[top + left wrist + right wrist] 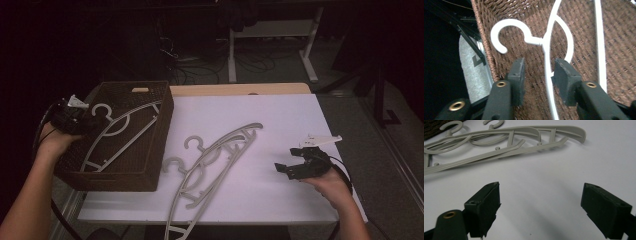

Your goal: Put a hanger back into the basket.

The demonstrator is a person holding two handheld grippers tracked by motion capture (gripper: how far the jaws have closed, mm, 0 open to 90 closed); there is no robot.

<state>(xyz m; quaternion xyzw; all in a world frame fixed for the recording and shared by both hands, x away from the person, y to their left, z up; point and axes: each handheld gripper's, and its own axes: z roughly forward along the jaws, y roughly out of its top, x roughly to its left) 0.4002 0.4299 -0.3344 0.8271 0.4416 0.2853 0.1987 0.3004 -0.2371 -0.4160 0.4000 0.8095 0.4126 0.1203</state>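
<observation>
A pale plastic hanger (125,140) lies slanted inside the brown woven basket (120,180) at the table's left. My left gripper (82,120) reaches in over the basket's left rim near the hanger's hook. In the left gripper view the hanger (542,41) has its thin arm between the jaws of the left gripper (539,72), close to the right pad and not pinched. Two more pale hangers (220,147) lie overlapped on the white tabletop (280,115). My right gripper (286,159) rests at the right, jaws wide apart over bare table (541,205), with those hangers (506,147) beyond it.
The basket fills the table's left end and overhangs its left edge. A strip of wood (240,89) runs along the table's far side. Beyond it are desk legs (232,55) and cables on a dark floor. One hanger's tip pokes past the table's near edge.
</observation>
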